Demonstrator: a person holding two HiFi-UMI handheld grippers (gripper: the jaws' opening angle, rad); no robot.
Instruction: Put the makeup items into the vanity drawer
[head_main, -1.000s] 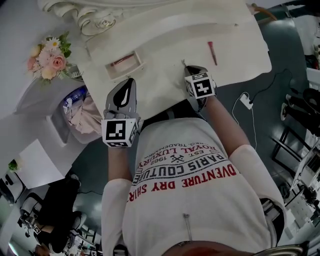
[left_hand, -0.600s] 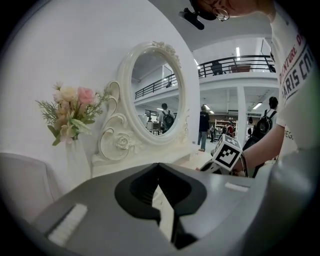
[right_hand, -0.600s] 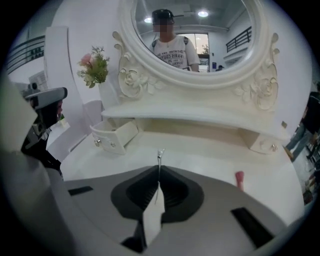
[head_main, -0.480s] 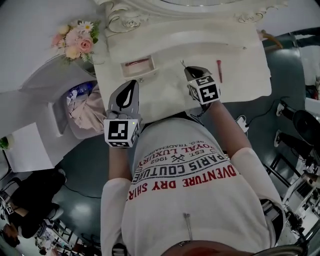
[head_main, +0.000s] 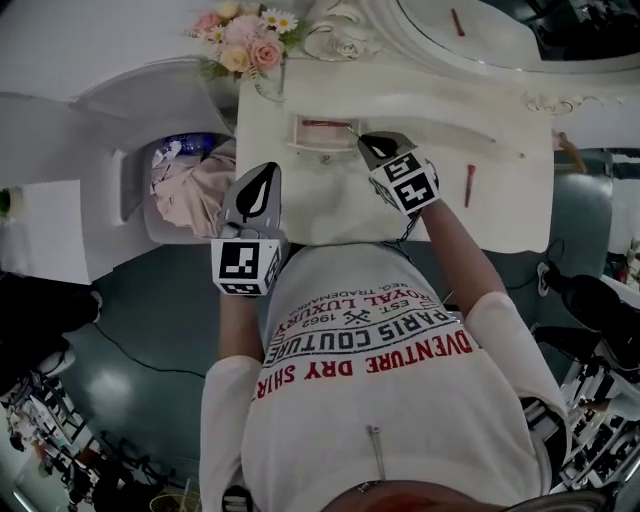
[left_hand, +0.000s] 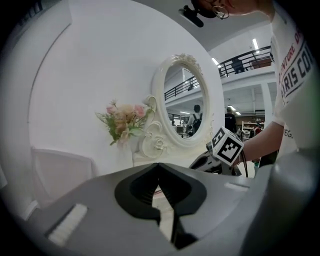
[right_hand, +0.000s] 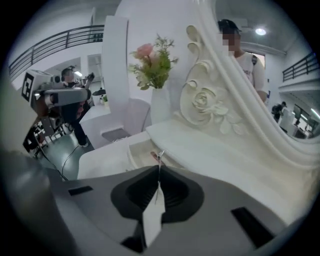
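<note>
Vanity drawer (head_main: 305, 143) sits open near right tongs (head_main: 361, 139) pinching a thin tool (right_hand: 159, 159).

The left gripper (left_hand: 159, 166) has its fingers (left_hand: 137, 195) pressed together, empty, facing flowers (left_hand: 124, 122) beside an oval mirror (left_hand: 187, 107).

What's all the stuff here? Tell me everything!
vanity table: one, white, before the person
mirror: one, white frame, behind the table
drawer: one, white, open, table's left
drawer stick: one, red, inside drawer
tabletop stick: one, red, table's right
flowers: one bunch, pink, table's left corner
cloth heap: one, pinkish, left of table
silver tool: one, thin, held near drawer
left gripper: one, grey, jaws shut, empty
right gripper: one, grey, jaws shut on silver tool
</note>
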